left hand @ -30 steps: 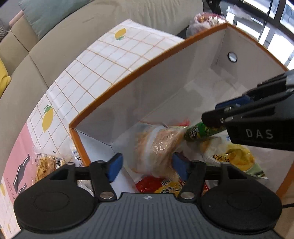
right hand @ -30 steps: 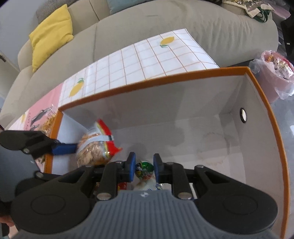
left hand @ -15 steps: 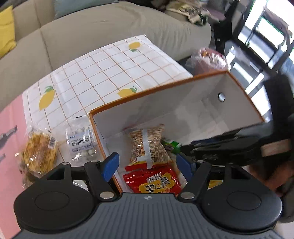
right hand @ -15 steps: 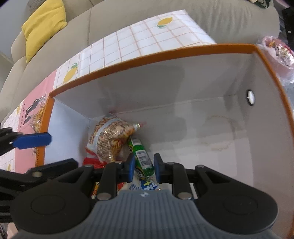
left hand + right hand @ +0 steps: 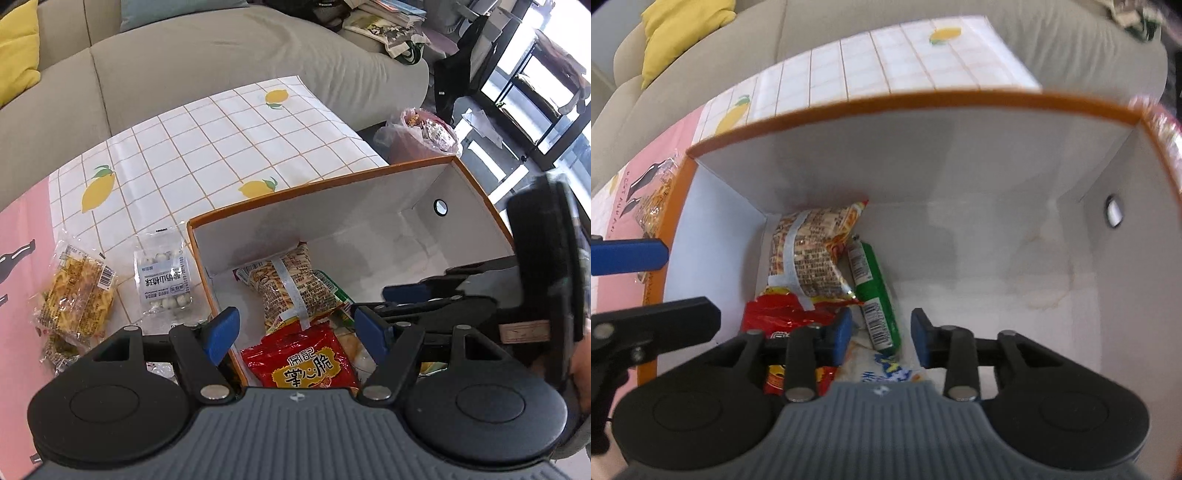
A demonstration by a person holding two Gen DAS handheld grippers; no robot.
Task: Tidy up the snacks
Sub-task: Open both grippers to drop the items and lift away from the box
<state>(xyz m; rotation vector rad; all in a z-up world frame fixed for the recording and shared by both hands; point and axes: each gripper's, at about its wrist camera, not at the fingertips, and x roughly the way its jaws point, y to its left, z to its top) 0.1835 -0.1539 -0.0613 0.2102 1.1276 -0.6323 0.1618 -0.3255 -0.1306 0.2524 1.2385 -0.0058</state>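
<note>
An orange-rimmed white box (image 5: 332,184) (image 5: 886,101) holds a striped snack bag (image 5: 291,288) (image 5: 809,251), a red packet (image 5: 303,362) (image 5: 779,314), a green tube (image 5: 875,299) and a white-blue packet (image 5: 886,369). My left gripper (image 5: 295,330) is open and empty above the box's left end. My right gripper (image 5: 882,334) is open and empty inside the box, just above the green tube. It also shows in the left wrist view (image 5: 406,295). On the table left of the box lie a yellow noodle snack bag (image 5: 77,295) and a clear bag of white balls (image 5: 162,277).
The box stands on a table with a lemon-print cloth (image 5: 221,147) and a pink mat (image 5: 22,258). A beige sofa (image 5: 221,55) with a yellow cushion (image 5: 679,33) runs behind. A pink bag of rubbish (image 5: 421,133) sits on the floor at right.
My right gripper let go of the green tube, which now lies in the box. My left gripper dropped the striped bag, then pulled back and up out of the box.
</note>
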